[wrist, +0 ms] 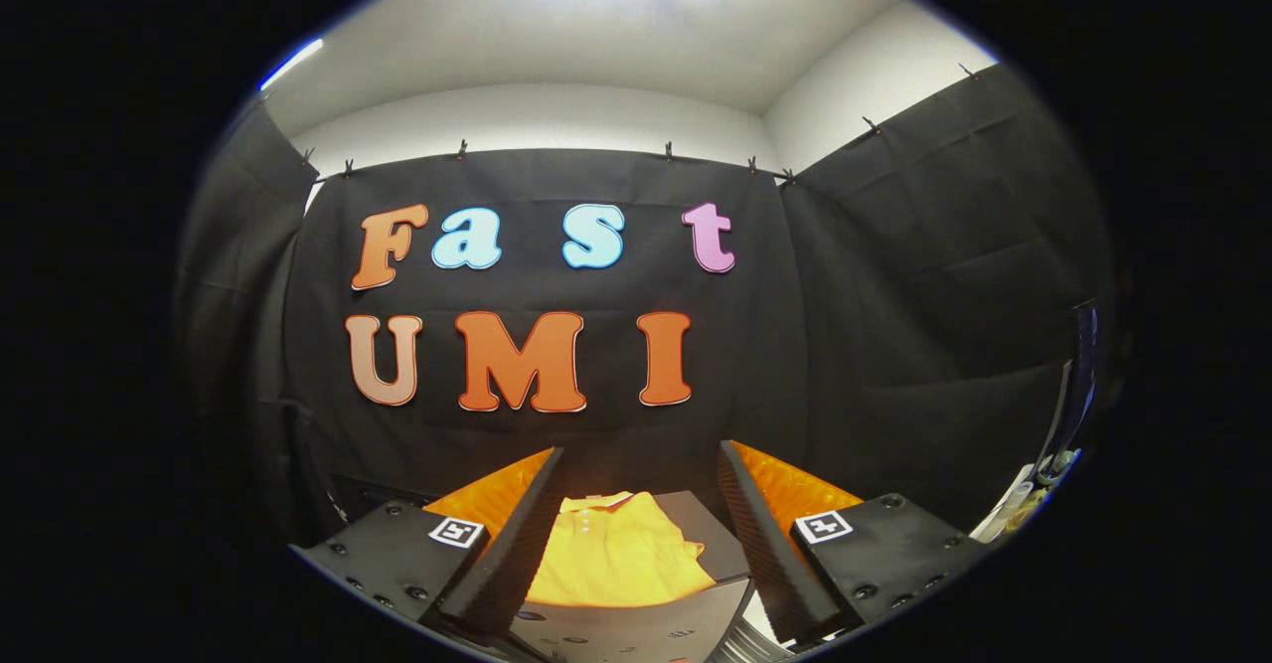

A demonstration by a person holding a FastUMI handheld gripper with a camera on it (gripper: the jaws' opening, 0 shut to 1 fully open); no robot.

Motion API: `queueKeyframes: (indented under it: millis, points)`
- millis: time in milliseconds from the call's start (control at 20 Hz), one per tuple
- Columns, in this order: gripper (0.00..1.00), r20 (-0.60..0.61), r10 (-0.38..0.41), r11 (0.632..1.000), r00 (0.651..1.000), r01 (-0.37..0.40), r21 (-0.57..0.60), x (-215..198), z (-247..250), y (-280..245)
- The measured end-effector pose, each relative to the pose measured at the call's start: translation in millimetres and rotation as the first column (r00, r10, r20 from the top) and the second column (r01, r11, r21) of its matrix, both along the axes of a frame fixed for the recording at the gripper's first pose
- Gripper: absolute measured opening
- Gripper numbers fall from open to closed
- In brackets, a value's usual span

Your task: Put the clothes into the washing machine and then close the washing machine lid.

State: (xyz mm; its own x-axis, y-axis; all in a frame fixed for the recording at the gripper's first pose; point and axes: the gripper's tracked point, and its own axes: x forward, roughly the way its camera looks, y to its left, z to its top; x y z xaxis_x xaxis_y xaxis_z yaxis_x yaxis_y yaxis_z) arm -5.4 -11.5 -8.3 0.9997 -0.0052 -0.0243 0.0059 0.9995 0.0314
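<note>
The claw (636, 534) is held level and spread wide, gripping nothing, its two ribbed black fingers (512, 544) backed with orange. Between them and just ahead lies a folded yellow polo shirt (616, 554), soft cloth with a buttoned collar, resting flat on a dark box-like surface (711, 534).

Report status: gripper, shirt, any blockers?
Gripper open, fingers spread, nothing held. Yellow shirt lies folded on a dark surface, seen between the fingers, not yet grasped. Nothing visible in the way.
</note>
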Motion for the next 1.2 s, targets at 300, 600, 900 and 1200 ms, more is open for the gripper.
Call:
queueKeyframes:
  millis: [300, 600, 900, 1200]
  points:
    - [0.99, -0.069, 0.080, 0.997, 0.994, -0.081, -0.009, 40.7, -6.2, 31.5]
    - [0.98, -0.176, 0.183, 0.972, 0.967, -0.204, -0.112, 105.9, -28.6, 83.2]
    - [0.98, -0.356, 0.236, 0.965, 0.904, -0.260, -0.023, 169.7, -101.6, 117.3]
    - [0.98, -0.579, 0.229, 0.970, 0.783, -0.232, 0.069, 214.7, -187.6, 123.8]
